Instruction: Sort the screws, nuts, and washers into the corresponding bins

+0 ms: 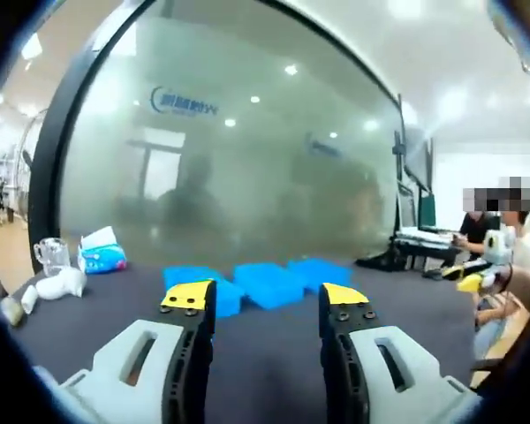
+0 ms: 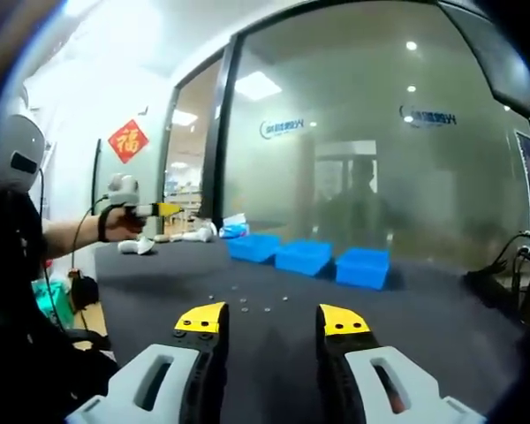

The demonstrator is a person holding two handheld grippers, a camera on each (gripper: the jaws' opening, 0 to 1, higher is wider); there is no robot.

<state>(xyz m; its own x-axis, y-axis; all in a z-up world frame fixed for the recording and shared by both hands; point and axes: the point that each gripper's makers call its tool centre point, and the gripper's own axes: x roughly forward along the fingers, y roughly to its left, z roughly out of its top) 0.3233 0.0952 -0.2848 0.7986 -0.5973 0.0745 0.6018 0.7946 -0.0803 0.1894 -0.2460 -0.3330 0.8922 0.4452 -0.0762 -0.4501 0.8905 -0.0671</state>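
Bins (image 2: 306,256) blue; small parts (image 2: 245,303) scattered.

A: How many bins?
B: Three blue bins (image 2: 307,256) in a row on the dark table (image 2: 442,327).

A: And the small parts (image 2: 245,305)?
B: A loose scatter on the table in front of the bins, perhaps seven specks. They are too small to sort into screws, nuts and washers, so no count of each kind.

A: Anything else at the far edge?
B: In the left gripper view, one clear cup (image 1: 51,256), one tissue pack (image 1: 102,254), and one white bottle (image 1: 60,284) lying down.

A: Grippers?
B: Two, each with two yellow-tipped jaws: the left gripper (image 1: 267,296) and the right gripper (image 2: 273,318).
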